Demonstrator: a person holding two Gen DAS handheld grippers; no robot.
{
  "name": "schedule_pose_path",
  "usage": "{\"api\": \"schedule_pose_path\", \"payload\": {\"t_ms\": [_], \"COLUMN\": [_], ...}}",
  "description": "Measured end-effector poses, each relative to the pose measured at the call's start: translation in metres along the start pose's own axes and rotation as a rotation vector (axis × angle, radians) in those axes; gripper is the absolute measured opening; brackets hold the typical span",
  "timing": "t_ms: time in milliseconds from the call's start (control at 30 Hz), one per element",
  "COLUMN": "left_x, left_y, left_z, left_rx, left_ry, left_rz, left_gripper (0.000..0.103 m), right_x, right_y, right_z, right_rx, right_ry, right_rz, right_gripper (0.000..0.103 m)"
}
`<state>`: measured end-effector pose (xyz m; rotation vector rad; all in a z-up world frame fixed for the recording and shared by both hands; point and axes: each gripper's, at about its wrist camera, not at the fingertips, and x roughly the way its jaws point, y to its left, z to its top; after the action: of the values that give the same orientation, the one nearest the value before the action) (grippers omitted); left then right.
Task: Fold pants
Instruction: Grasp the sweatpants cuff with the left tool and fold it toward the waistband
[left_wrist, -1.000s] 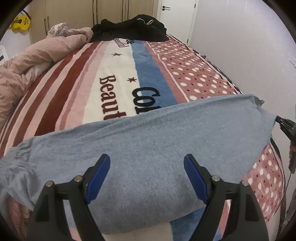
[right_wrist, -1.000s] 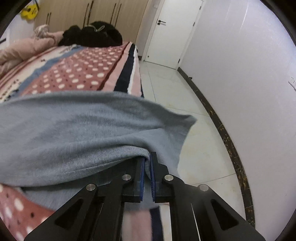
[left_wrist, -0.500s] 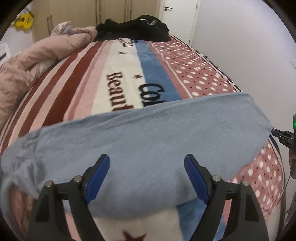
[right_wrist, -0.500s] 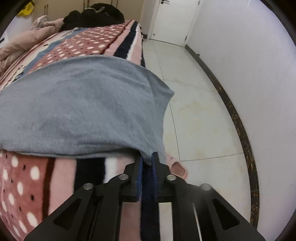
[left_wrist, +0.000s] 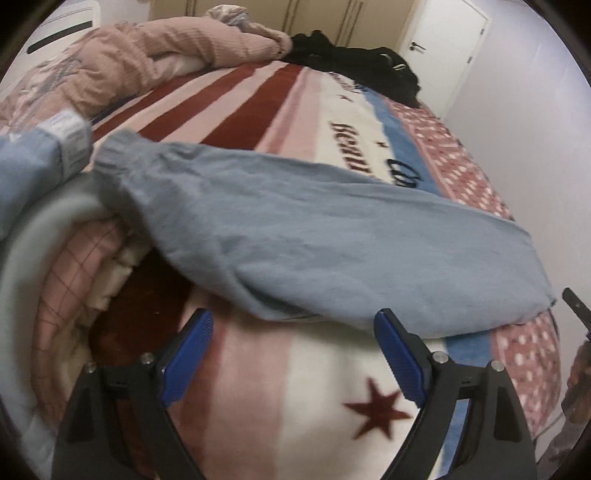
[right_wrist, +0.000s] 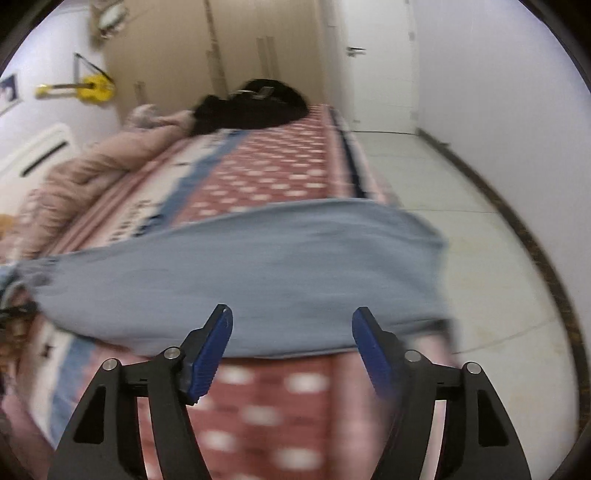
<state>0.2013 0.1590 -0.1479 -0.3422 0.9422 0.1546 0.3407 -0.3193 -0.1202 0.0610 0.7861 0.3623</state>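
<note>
Grey-blue pants (left_wrist: 332, 236) lie stretched across the bed, cuffed leg end at the left, wide end at the right edge. They also show in the right wrist view (right_wrist: 258, 273), blurred. My left gripper (left_wrist: 293, 354) is open and empty, just in front of the pants' near edge over the blanket. My right gripper (right_wrist: 291, 347) is open and empty, just in front of the pants' near edge at the bed's right side.
The bed carries a striped and dotted blanket (left_wrist: 280, 107). A pink duvet (left_wrist: 122, 62) is bunched at the far left and a pile of black clothes (left_wrist: 354, 66) lies at the far end. Tiled floor (right_wrist: 461, 229) and a white wall run along the right.
My right gripper has opened and let go of the pants' end, then pulled back. My left gripper has drawn back and to the left off the pants, still open.
</note>
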Motion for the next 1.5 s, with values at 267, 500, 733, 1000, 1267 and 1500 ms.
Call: {"api": "schedule_pose_path", "payload": {"t_ms": [267, 500, 733, 1000, 1267, 1500], "left_x": [0.02, 0.042, 0.038, -0.011, -0.064, -0.09], "left_y": [0.017, 0.04, 0.031, 0.025, 0.067, 0.07], "left_z": [0.026, 0.038, 0.058, 0.091, 0.118, 0.121], "left_rx": [-0.105, -0.218, -0.16, -0.11, -0.165, -0.115], "left_ry": [-0.096, -0.054, -0.103, -0.258, -0.37, -0.404], "left_rz": [0.072, 0.18, 0.234, 0.301, 0.475, 0.485], "left_gripper": [0.087, 0.087, 0.018, 0.01, 0.009, 0.009], "right_x": [0.025, 0.018, 0.019, 0.013, 0.008, -0.001], "right_y": [0.096, 0.136, 0.126, 0.11, 0.1, 0.103], "right_z": [-0.001, -0.005, -0.005, -0.01, -0.016, -0.015], "right_rx": [-0.047, -0.131, -0.117, -0.069, -0.049, -0.06], "right_ry": [-0.04, -0.122, -0.128, -0.144, -0.14, -0.158], "right_rz": [0.096, 0.057, 0.088, 0.1, 0.1, 0.11], "right_gripper": [0.072, 0.077, 0.077, 0.077, 0.077, 0.077]}}
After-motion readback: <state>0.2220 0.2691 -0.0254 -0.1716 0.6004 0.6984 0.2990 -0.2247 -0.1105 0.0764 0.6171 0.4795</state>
